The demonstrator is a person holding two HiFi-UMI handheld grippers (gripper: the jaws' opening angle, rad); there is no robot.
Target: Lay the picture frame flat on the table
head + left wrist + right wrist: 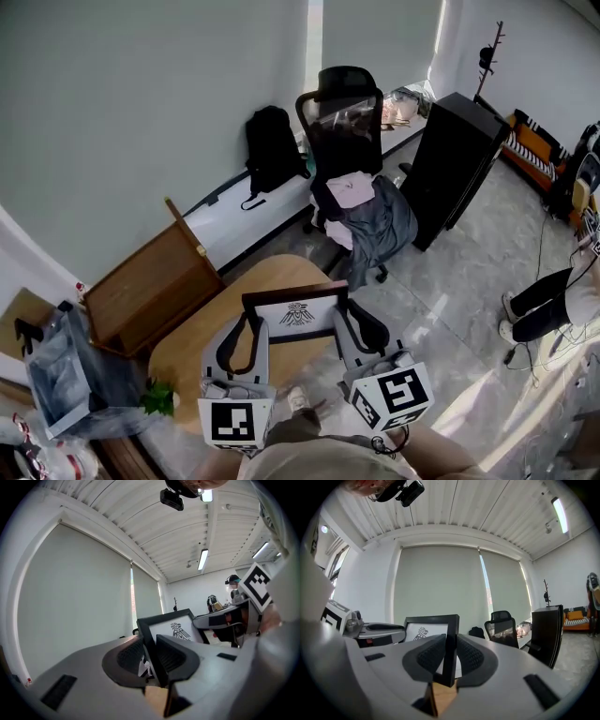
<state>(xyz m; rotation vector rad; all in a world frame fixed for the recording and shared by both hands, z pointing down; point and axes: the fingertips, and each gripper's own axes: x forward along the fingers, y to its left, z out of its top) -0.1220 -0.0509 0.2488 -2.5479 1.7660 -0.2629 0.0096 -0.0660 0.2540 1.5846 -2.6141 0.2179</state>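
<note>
Wooden table [187, 342] | left gripper [246, 328], right gripper [361, 323] jaws clamp picture frame [296, 317] | grip clearest in gripper views

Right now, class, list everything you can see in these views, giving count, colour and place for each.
picture frame: one, black, upright over the table
table: one, light wood, below the frame
office chair: one, black, beyond the table
backpack: one, black, against the wall
cabinet: one, black, right of the chair
wooden box: one, brown, left of the table
left gripper: grey, shut on the frame's left edge
right gripper: grey, shut on its right edge
</note>
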